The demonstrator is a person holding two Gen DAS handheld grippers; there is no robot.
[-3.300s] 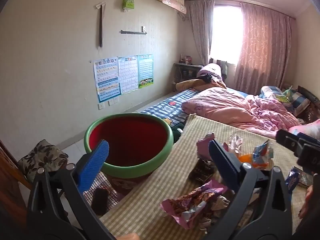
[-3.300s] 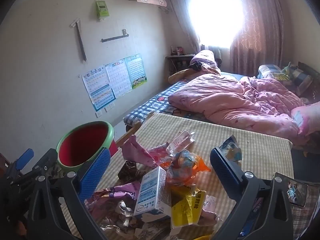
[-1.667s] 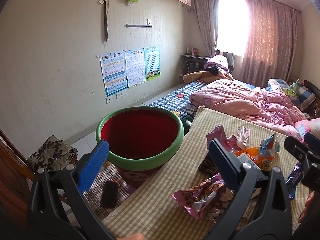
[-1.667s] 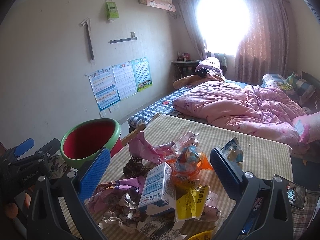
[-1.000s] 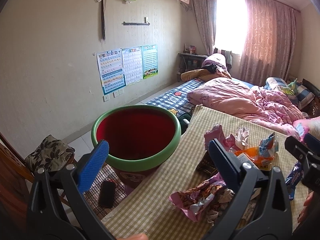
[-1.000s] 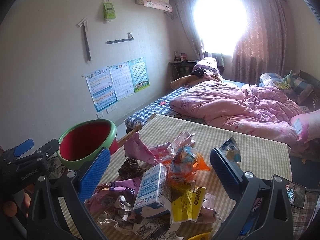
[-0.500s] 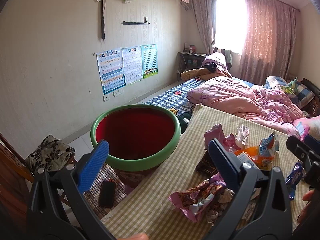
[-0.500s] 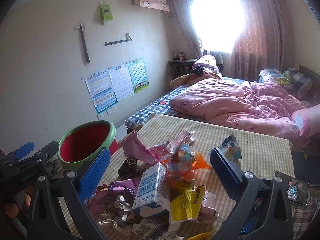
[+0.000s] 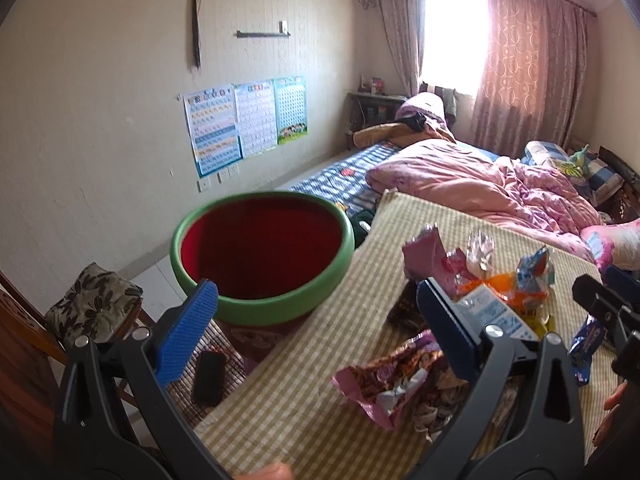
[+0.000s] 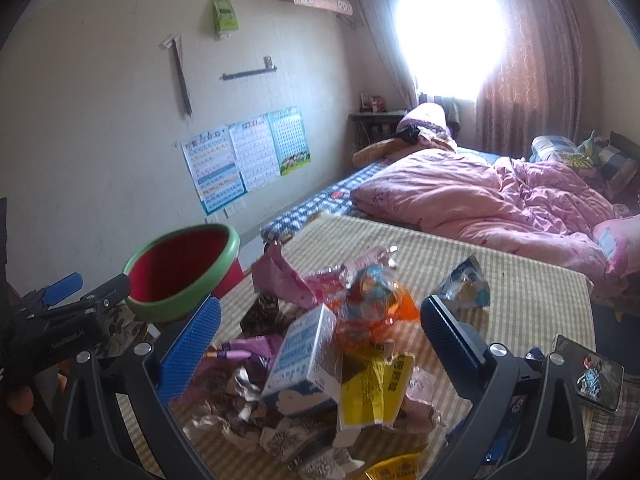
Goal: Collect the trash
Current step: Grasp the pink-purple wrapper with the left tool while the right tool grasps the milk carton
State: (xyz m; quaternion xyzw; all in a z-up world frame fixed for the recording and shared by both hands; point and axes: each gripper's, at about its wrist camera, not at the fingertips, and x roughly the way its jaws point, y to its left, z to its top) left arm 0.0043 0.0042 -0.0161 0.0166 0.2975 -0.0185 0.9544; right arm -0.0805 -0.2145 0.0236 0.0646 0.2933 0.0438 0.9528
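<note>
Both tongs stand released with nothing between their blue pads: the left gripper [image 9: 316, 320] frames the lower half of its view, and the right gripper [image 10: 320, 328] does the same over the litter. Compared with half a second back, little has shifted; the right gripper has dipped slightly nearer the heap, so the carton looms larger at lower centre, while the left view is nearly unchanged. I judge that no pick has begun and the reach is only starting.

Largest in view, the checked table [image 9: 288, 380] fills the lower right of the left view. Next, the red bin [image 9: 260, 252] with its green rim sits left of centre, just beside the table's edge, and seems to hold nothing yet. On the table lies 1 heap of trash [image 10: 320, 360]: crumpled wrappers and, standing out, a blue-and-white milk carton [image 10: 308, 360] and a yellow packet [image 10: 376, 392] just right of it.
</note>
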